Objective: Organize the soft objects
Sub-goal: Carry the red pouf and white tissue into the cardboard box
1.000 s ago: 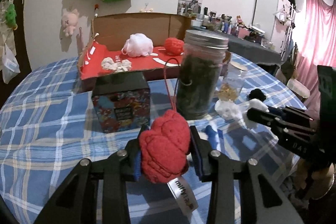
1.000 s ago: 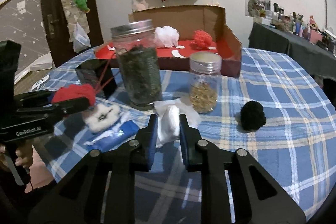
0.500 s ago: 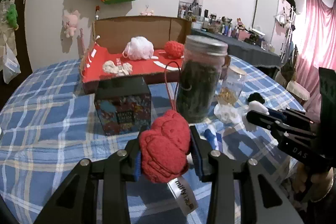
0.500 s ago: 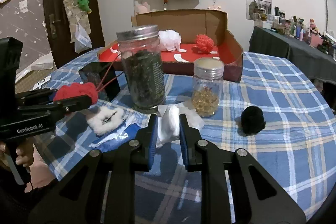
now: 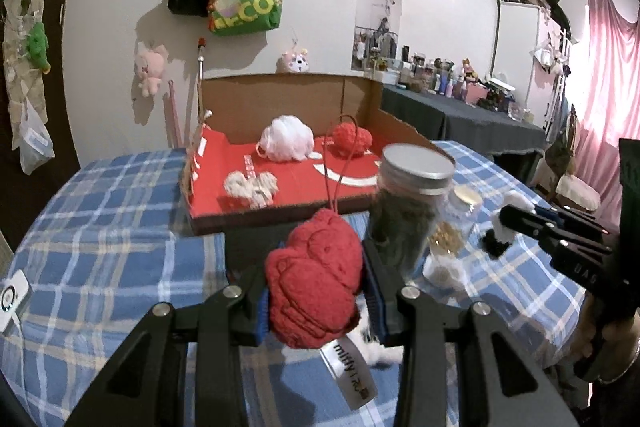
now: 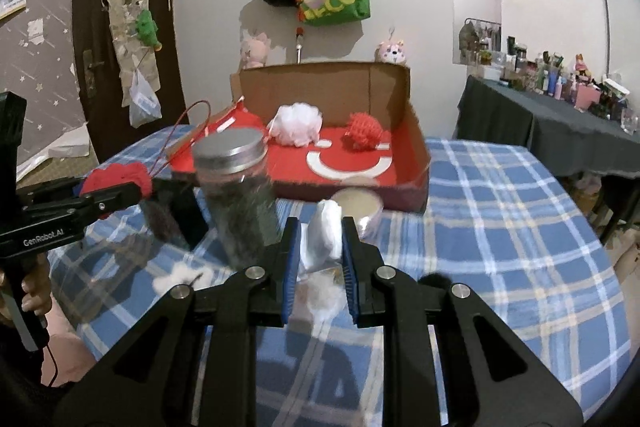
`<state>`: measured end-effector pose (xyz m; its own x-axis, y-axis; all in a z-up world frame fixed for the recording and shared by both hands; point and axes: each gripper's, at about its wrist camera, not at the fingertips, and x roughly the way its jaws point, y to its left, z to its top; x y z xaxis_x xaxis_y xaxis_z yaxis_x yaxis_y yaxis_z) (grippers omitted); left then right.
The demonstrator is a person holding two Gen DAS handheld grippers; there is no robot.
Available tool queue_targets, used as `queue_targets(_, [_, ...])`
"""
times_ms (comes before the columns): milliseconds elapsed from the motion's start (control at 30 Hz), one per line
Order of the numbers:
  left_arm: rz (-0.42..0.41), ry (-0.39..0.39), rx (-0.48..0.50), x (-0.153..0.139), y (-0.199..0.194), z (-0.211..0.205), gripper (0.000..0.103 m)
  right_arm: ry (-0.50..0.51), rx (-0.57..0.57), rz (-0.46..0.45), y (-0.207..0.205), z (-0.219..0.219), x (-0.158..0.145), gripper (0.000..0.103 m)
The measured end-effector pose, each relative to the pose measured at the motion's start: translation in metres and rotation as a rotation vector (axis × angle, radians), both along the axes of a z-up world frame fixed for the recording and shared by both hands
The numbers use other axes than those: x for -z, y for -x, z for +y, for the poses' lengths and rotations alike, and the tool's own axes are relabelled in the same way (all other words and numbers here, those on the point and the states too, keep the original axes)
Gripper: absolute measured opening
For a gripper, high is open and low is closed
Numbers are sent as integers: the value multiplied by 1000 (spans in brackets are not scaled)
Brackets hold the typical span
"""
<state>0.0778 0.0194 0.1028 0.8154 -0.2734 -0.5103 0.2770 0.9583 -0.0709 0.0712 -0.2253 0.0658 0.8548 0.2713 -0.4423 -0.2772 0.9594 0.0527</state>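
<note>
Left wrist view: left gripper [image 5: 316, 291] fingers [image 5: 374, 291] clamp a red knitted plush toy with a white label and red cord loop [image 5: 316, 283], held clear above the blue plaid-clothed worktop [image 5: 100, 219]. Right wrist view: right gripper [image 6: 318, 259] fingers [image 6: 348, 259] pinch a white soft wad [image 6: 326, 235], also off the worktop. Beyond stand a tall dark-filled glass jar with a metal lid [image 6: 236, 187] and an open cardboard box with a red floor [image 5: 280, 163] holding a white mesh puff [image 5: 286, 139] and a red knitted ball [image 5: 352, 139].
</note>
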Motion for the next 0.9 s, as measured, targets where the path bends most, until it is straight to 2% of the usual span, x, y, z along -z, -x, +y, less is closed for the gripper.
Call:
queue_targets(267, [-22,-4,-11,-19,-27,1,40,-12,5,-13,-26,-8,-18,19])
queue_targets(500, [-9,-15,6,-26,-53,-1,40,-30,-19,7,-54,-12,-26,19])
queue_targets(700, [51,-25,75,-26,-85,-6,40,-53,-110,71,-90,-11,-30,19])
queue_targets(900, [132,-40,174,-22,-123,-14,40,-53,-253,202,-142,2,-27,19])
